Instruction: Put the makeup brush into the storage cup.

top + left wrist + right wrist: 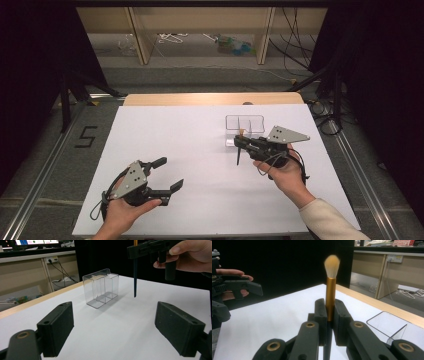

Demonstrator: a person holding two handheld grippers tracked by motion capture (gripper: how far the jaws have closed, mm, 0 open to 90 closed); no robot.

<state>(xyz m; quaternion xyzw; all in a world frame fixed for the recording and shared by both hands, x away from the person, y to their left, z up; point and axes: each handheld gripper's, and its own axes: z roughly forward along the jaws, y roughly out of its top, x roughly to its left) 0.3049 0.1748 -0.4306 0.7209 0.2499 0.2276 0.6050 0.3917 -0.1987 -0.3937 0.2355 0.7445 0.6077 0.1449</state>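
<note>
Left gripper (167, 174) near the front-left corner of the white tabletop (190, 150), jaws wide apart, nothing between them, idle. No risk there unless swung across into the work zone.

Clear plastic organiser box with inner dividers (101, 287) toward the back-right of the tabletop, upright, unrestrained. Light and slick on the white sheet: likely to skate or tip if nudged on a wall or divider.

Right gripper (239, 144) just in front of the box, jaws clamped on the makeup brush with gold ferrule and dark tapered handle (330, 293). Brush held vertical, pale bristles up, handle tip (135, 293) down, hanging above the tabletop beside the box, not inside it.

Failure modes, judged from here:
- Grip sits high, near the ferrule; long handle below could pivot in the jaws on any side contact.
- Handle tip catching a rim or divider instead of dropping into a compartment, shoving the box.
- Early release outside the box: brush falls flat, rolls toward the right edge.
- Thin transparent walls hard to judge; misalignment likely.
</note>
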